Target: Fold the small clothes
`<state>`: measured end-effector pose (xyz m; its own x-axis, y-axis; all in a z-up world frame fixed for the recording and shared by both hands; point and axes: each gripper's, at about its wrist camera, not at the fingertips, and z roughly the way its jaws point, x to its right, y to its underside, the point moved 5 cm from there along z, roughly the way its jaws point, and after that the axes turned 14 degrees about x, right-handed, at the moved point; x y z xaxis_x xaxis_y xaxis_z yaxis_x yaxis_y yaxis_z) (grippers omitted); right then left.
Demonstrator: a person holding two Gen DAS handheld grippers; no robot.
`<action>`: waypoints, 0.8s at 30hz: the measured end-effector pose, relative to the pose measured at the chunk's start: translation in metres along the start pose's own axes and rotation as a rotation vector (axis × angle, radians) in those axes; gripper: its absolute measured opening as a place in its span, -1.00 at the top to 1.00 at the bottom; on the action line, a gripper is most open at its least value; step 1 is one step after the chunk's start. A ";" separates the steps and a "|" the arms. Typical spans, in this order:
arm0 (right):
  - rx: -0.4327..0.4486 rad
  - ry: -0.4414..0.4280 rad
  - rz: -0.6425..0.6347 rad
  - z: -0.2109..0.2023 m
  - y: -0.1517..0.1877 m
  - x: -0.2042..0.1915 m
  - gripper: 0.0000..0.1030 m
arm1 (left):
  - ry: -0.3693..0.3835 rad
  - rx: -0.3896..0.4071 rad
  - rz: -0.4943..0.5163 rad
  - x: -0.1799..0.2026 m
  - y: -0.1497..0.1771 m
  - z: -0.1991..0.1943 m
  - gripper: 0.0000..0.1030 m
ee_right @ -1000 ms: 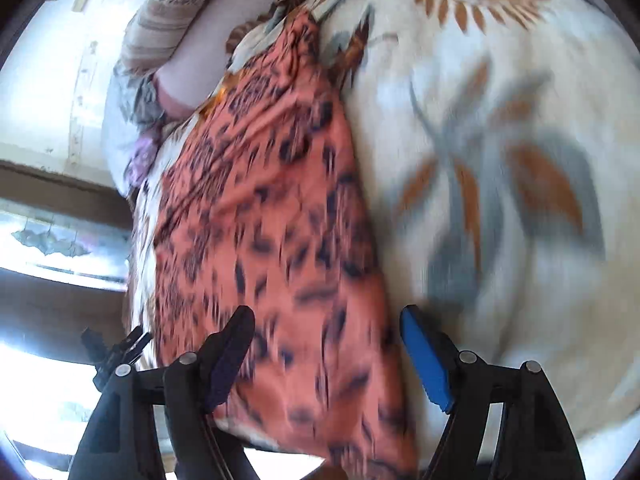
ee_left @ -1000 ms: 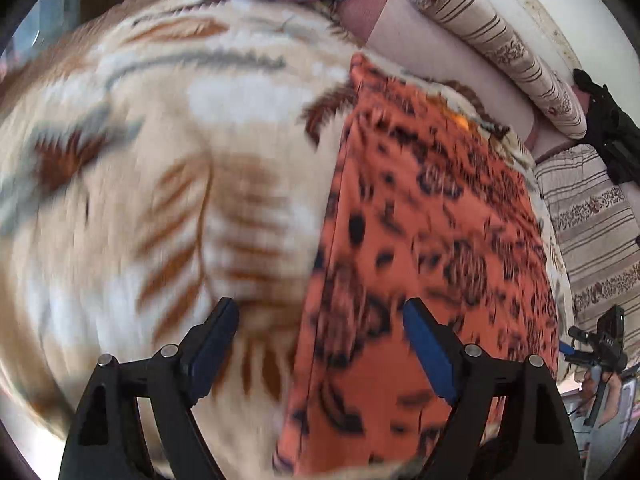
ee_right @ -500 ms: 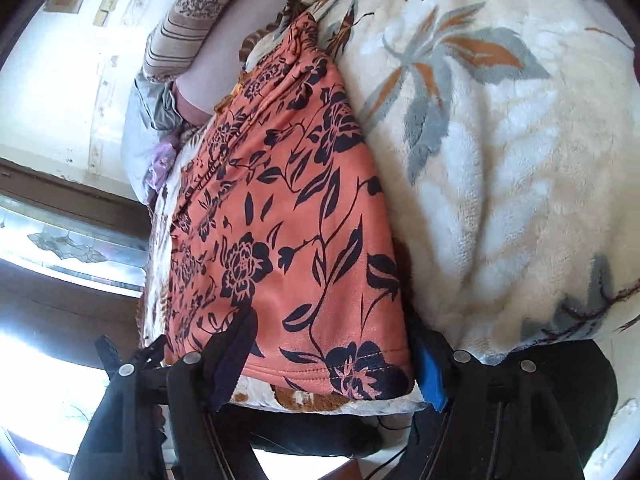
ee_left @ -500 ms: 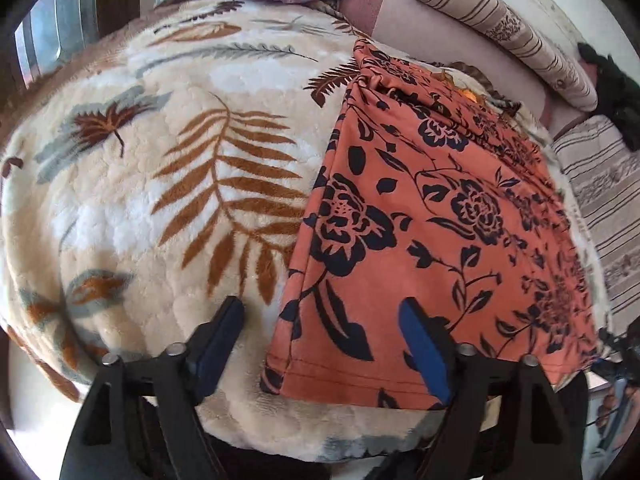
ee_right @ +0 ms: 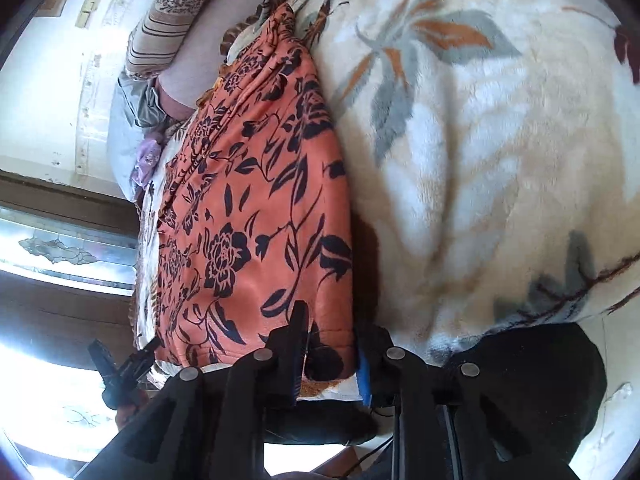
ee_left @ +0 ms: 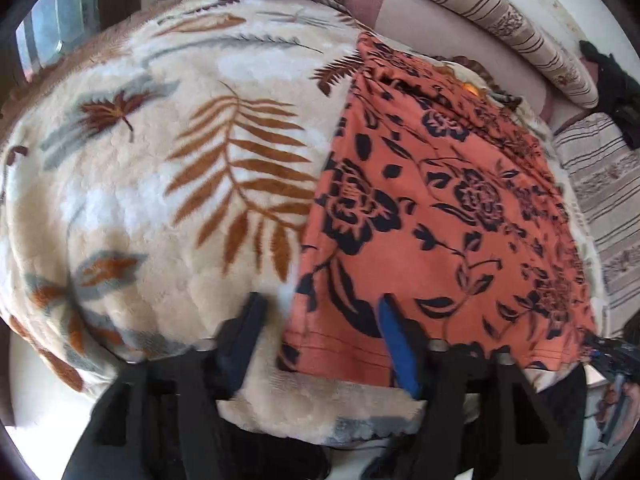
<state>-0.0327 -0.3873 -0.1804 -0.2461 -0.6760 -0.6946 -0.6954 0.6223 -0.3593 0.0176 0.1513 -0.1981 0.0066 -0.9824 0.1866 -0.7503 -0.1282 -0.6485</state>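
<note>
Two near hem corners targeted on an orange floral garment (ee_left: 440,200), flat on a leaf-print blanket (ee_left: 160,200) over a bed. Left gripper (ee_left: 320,304) just closing, corner between jaws, not yet pinched. Right gripper (ee_right: 331,328) just closed, apparently pinching its corner. Probably light, limp, prone to sagging; best lifted by both corners. Far end bunched, garment type unclear.

No writing, label, brand mark or number could be read in either view. Only patterns were shown: black flowers printed on the orange garment (ee_left: 440,216), leaves on the cream blanket (ee_left: 160,200), and stripes with small ornaments on the pillows (ee_left: 504,24).
</note>
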 end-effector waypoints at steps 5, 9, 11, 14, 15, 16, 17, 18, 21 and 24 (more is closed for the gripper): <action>0.054 -0.015 -0.056 -0.019 -0.006 -0.018 0.81 | 0.067 0.065 -0.013 0.004 -0.019 -0.035 0.85; 0.120 -0.048 -0.050 -0.042 -0.025 -0.030 0.81 | 0.097 0.121 -0.022 0.009 -0.035 -0.053 0.85; 0.098 -0.029 -0.035 -0.033 -0.024 -0.019 0.77 | 0.077 0.060 -0.047 0.001 -0.024 -0.029 0.85; -0.004 0.004 0.040 -0.004 -0.009 0.007 0.74 | 0.037 -0.013 -0.096 -0.010 0.001 0.003 0.79; -0.008 0.004 0.051 -0.001 -0.006 0.011 0.73 | 0.044 0.014 -0.101 -0.009 0.001 -0.001 0.77; 0.003 -0.006 0.054 -0.002 -0.006 0.012 0.69 | 0.054 0.018 -0.101 -0.007 0.001 -0.004 0.57; 0.010 -0.019 0.057 -0.003 -0.007 0.011 0.52 | 0.070 0.016 -0.100 -0.005 0.001 -0.005 0.40; 0.019 -0.039 0.059 -0.005 -0.008 0.011 0.41 | 0.090 0.015 -0.091 -0.001 0.001 -0.004 0.22; 0.016 -0.073 0.090 -0.001 -0.010 0.013 0.25 | 0.046 0.000 -0.037 0.004 0.000 -0.001 0.50; 0.062 -0.063 0.052 -0.017 -0.018 -0.003 0.86 | 0.088 0.017 -0.093 0.005 -0.012 -0.016 0.87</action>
<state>-0.0305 -0.4032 -0.1615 -0.2363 -0.6168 -0.7508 -0.6392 0.6806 -0.3580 0.0164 0.1499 -0.1772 0.0175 -0.9506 0.3099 -0.7376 -0.2215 -0.6379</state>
